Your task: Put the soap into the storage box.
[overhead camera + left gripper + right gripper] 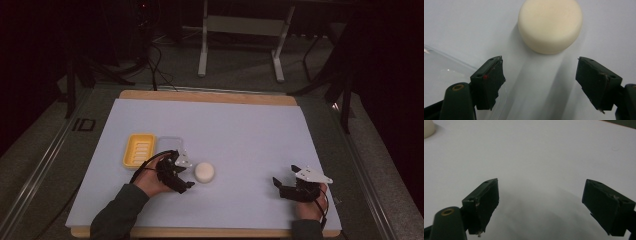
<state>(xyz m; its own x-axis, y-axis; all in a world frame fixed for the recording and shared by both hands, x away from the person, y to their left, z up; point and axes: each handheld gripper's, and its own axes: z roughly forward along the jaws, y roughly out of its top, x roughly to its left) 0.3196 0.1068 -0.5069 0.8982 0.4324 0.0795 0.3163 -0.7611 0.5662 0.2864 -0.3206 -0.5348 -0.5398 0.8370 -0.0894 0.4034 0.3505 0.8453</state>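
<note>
Item: soap, a round cream puck, flat face up, on the white mat, near the front edge and left of centre. No long axis, so any approach angle across it would serve equally

Left gripper: just left of the soap, apart from it, jaws pointing towards it. In the left gripper view the soap lies straight ahead, centred beyond the jaw tips and not between them. Jaws stand apart with nothing held. Judged next move: forward until the soap sits between the pads

Right gripper: well apart from the soap, near the front right of the mat, jaws apart, empty. The left hand is much the nearer

Nearby: yellow dish with ribbed floor, behind and left of the left gripper; clear lid just beside the dish, touching or nearly so, cannot tell which

Hard to make out: the lid's near edge is hidden by the left gripper; in the left gripper view its corner is cut off by the frame and half covered by a jaw. In the right gripper view a sliver of soap shows at the top left corner
</note>
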